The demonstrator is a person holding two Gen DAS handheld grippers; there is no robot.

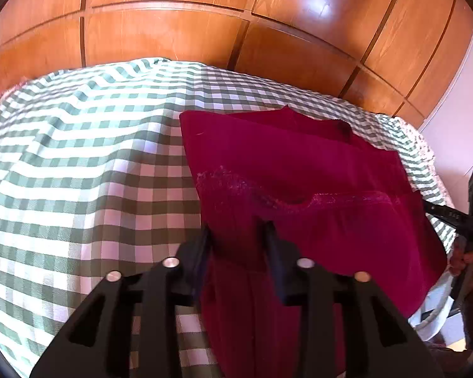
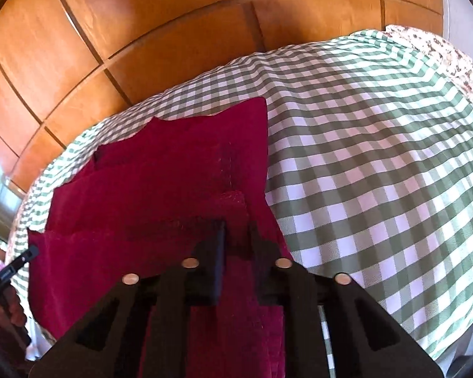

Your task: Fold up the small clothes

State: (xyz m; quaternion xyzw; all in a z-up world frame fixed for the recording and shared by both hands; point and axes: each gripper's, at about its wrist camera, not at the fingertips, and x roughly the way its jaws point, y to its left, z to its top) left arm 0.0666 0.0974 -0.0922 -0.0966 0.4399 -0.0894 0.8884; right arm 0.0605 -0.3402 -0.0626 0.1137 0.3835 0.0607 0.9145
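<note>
A dark red garment [image 1: 287, 170] lies on the green-and-white checked cloth [image 1: 88, 157], partly folded, with its near edge lifted. My left gripper [image 1: 238, 226] is shut on the garment's near left edge, cloth pinched between its fingers. My right gripper [image 2: 236, 226] is shut on the garment [image 2: 160, 189] at its near right edge, with red cloth hanging down below the fingers. The right gripper also shows at the right edge of the left wrist view [image 1: 457, 220], and the left one at the left edge of the right wrist view [image 2: 12, 271].
The checked cloth [image 2: 378, 163] covers a bed or table. Glossy wooden panelled doors [image 1: 205, 25] stand close behind it. A floral-patterned fabric edge [image 2: 451, 53] shows at the far right. A pale wall [image 1: 457, 119] is at the right.
</note>
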